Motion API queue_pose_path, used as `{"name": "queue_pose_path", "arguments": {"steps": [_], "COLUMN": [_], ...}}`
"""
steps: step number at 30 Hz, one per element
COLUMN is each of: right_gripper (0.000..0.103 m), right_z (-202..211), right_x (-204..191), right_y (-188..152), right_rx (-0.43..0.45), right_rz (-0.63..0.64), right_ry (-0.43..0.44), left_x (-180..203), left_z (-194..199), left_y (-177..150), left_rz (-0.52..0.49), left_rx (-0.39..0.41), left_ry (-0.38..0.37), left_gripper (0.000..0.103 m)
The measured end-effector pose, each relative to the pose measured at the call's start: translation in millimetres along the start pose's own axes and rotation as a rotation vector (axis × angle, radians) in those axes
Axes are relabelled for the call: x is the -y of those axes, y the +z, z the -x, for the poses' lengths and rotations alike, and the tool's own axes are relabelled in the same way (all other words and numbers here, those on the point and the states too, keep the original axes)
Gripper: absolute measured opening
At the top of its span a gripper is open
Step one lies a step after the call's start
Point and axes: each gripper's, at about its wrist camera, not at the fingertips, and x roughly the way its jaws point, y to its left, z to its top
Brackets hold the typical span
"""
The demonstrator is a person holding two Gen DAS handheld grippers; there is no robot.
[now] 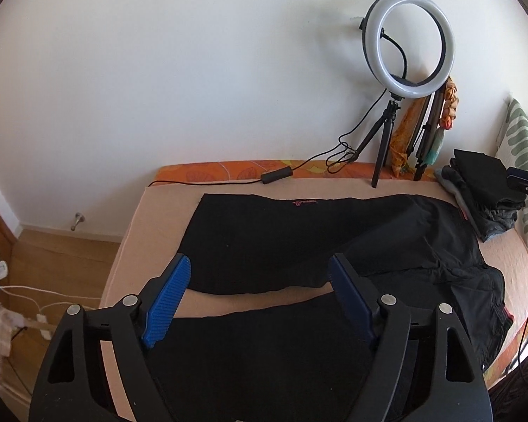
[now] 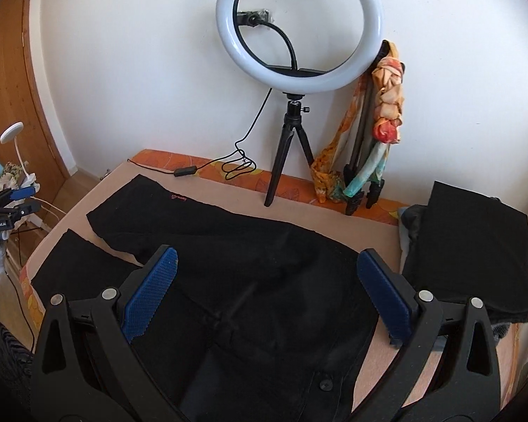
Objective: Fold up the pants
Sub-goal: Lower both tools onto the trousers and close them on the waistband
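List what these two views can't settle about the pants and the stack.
- Pants: waist end cut off by the bottom edge and hidden behind the gripper frame, both views.
- Pink mark: too small to read, both views.
- Stack: count of folded items unclear; top black piece covers the rest, right wrist view.

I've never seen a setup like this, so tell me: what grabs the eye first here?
Probably the black pants, spread flat with legs apart on the beige-covered bed. Next, the white ring light on its small tripod against the wall behind them. In front, the blue-padded left tongs and right tongs hang open above the cloth, and a stack of dark folded clothes sits at the bed's right end.
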Motion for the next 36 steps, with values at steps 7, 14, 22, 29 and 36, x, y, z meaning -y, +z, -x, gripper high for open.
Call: {"name": "queue_pose_path", "arguments": {"steps": [7, 14, 22, 29, 36], "right_gripper": [0.1, 0.094, 0.094, 0.094, 0.095], "right_z": [-105, -201, -270, -310, -314], "right_x": [6, 10, 13, 33, 32], "right_y": [28, 28, 18, 5, -2], "right_rx": [-0.151, -0.291, -0.377, -0.443, -0.468], "right_rz": [0.109, 0.165, 0.246, 0.221, 0.259], "right_ry": [0.073, 0.112, 0.123, 0.178, 0.206], "left_x": [-1, 2, 13, 8, -7], "left_z": [-62, -126, -186, -215, -227], "left_y": [32, 43, 37, 28, 19], "left_rz": [-0.027, -0.011, -0.029, -0.006, 0.057], "left_rx": [-0.061, -0.154, -0.251, -0.307, -0.329], "left_ry": [0.016, -0.011, -0.041, -0.045, -0.025], "left_gripper": [0.079, 0.079, 0.079, 0.075, 0.075]}}
